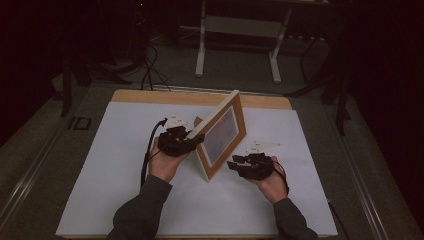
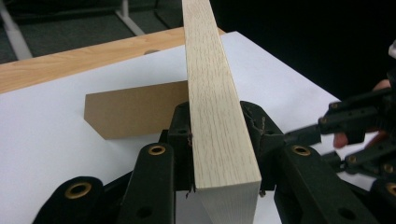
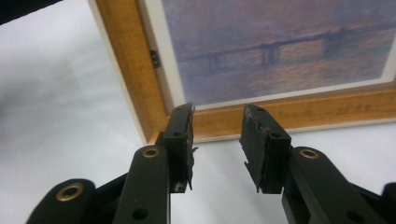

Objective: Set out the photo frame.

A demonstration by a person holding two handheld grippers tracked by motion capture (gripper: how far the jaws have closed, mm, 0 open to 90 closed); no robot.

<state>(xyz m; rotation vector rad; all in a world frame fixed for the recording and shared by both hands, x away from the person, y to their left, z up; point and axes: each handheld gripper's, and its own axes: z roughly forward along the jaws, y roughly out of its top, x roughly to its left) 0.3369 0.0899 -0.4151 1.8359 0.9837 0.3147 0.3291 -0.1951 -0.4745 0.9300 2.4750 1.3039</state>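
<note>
Frame (image 1: 220,135) stands tilted mid-table on a white sheet (image 1: 115,165), its brown easel back (image 2: 135,112) behind. Left gripper (image 1: 192,137) has its jaws clamped across the frame's pale side rail; right gripper (image 1: 234,164) hangs just short of the lower front corner, jaws part open, nothing between them. Judged: wood stiff and light, glazed front fragile and slick, so grip rails, not the picture. Table edge (image 1: 200,97) wooden; room beyond dark, cables on floor.

A desk (image 1: 125,96) of pale wood is covered by a white sheet (image 1: 115,165); behind it, a white-legged stand (image 1: 201,50) and dark cables (image 1: 150,70) are seen on the floor.
</note>
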